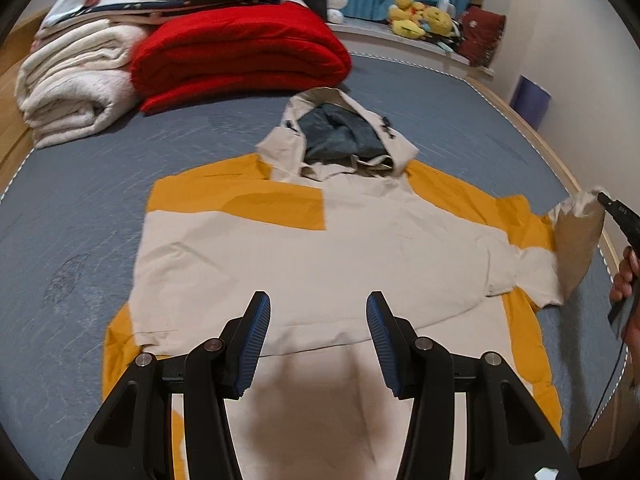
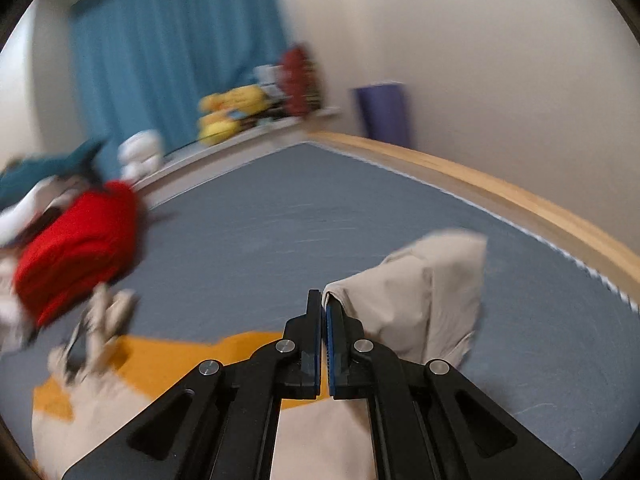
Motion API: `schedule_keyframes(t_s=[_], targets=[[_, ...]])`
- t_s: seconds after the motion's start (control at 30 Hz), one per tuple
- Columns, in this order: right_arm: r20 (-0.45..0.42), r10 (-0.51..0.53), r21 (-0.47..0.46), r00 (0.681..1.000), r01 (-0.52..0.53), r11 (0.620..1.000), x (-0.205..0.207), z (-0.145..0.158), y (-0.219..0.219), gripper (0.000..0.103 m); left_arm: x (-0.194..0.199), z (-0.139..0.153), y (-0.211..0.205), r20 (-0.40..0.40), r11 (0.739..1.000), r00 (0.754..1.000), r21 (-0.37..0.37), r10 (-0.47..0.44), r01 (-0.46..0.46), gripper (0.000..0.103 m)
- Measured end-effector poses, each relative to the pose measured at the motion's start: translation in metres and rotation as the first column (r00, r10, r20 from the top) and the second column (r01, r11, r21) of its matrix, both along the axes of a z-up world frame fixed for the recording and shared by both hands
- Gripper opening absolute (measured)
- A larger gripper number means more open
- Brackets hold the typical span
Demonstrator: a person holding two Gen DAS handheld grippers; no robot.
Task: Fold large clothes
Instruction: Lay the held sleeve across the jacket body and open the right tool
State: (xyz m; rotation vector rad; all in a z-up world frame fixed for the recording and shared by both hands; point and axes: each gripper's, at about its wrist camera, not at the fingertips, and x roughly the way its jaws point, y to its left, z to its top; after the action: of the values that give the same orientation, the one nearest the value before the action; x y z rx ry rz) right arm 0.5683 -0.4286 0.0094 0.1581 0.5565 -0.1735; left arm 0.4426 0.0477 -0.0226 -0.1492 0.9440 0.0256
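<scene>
While clamped on the sleeve cuff [image 2: 420, 292] at right of frame, right gripper [image 2: 323, 300] risks slipping; jacket [image 1: 320, 248] spread mid-bed [image 1: 100, 184], could bunch. Left gripper [image 1: 318, 312] apart above hem.

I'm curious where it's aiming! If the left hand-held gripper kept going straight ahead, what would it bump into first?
Probably the jacket: the open left hand-held gripper points down over its beige front, spread on the bed. Depth is unclear.
</scene>
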Motion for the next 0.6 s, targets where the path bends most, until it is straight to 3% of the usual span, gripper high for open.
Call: schedule_keyframes(t_s=[0.1, 0.2, 0.3, 0.4, 0.47, 0.57, 0.6], targets=[[-0.016, 0.160, -0.031, 0.987, -0.160, 0.987, -0.008, 0.007, 0.076, 0.002, -0.004, 0.004, 0.016, 0.005, 1.000, 1.000, 0.002, 0.028, -0.028, 0.047], [-0.044, 0.337, -0.025, 0.940, -0.339, 0.941, -0.022, 0.003, 0.157, 0.002, -0.006, 0.007, 0.032, 0.004, 0.998, 0.999, -0.008, 0.054, -0.054, 0.047], [-0.090, 0.526, 0.003, 0.846, -0.528, 0.849, -0.042, -0.015, 0.238, 0.002, -0.007, 0.008, 0.046, 0.001, 0.997, 0.997, -0.020, 0.076, -0.076, 0.047], [-0.166, 0.654, 0.021, 0.738, -0.661, 0.750, -0.064, -0.044, 0.307, 0.002, -0.007, 0.008, 0.055, -0.006, 0.996, 0.996, -0.038, 0.084, -0.084, 0.047], [-0.224, 0.699, 0.052, 0.680, -0.707, 0.705, -0.073, -0.065, 0.333, 0.003, -0.007, 0.007, 0.061, -0.014, 0.995, 0.996, -0.051, 0.088, -0.088, 0.047], [-0.316, 0.709, 0.016, 0.630, -0.744, 0.668, -0.089, -0.083, 0.365, 0.004, -0.006, 0.007, 0.065, -0.035, 0.994, 0.997, -0.081, 0.068, -0.071, 0.047], [-0.328, 0.700, -0.009, 0.634, -0.744, 0.669, -0.094, -0.083, 0.368, 0.005, -0.006, 0.007, 0.066, -0.038, 0.993, 0.997, -0.089, 0.069, -0.072, 0.047]])
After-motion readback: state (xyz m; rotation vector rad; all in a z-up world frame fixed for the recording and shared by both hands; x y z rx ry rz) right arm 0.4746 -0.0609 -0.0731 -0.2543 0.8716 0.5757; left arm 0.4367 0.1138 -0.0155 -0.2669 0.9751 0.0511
